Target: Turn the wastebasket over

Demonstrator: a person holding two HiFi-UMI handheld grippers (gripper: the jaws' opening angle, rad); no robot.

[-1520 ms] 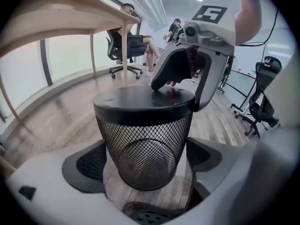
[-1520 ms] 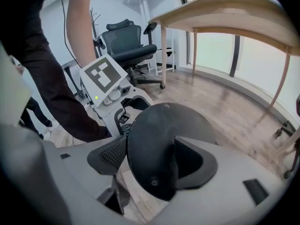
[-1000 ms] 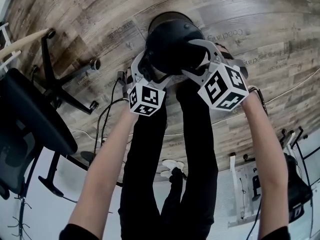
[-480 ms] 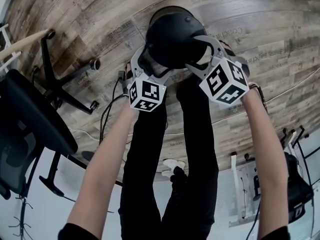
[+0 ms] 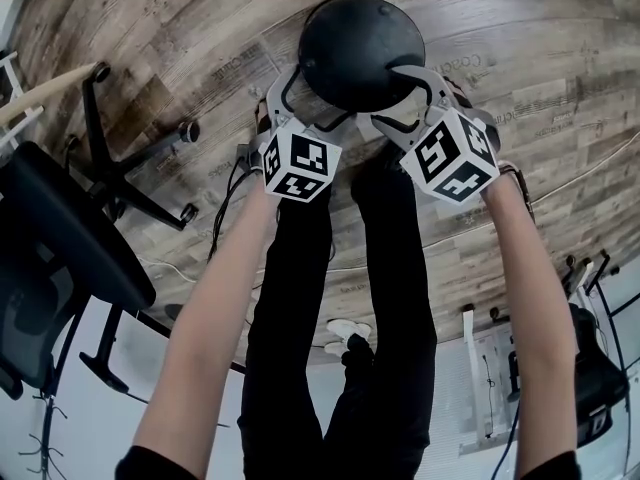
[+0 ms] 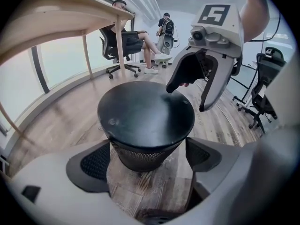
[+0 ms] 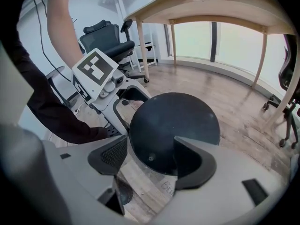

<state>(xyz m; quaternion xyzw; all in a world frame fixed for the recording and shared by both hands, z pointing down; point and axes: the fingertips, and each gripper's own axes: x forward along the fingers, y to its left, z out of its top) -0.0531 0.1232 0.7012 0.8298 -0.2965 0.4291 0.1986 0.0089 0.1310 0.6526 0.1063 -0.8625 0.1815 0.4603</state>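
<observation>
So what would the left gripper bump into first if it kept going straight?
The upside-down black wastebasket, probably: it is right ahead of the left gripper, in line with its jaws and looking very close.

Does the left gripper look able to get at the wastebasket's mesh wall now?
Likely yes: the wastebasket sits base up at the left gripper's open jaws, nothing blocking; the right gripper flanks its other side.
</observation>
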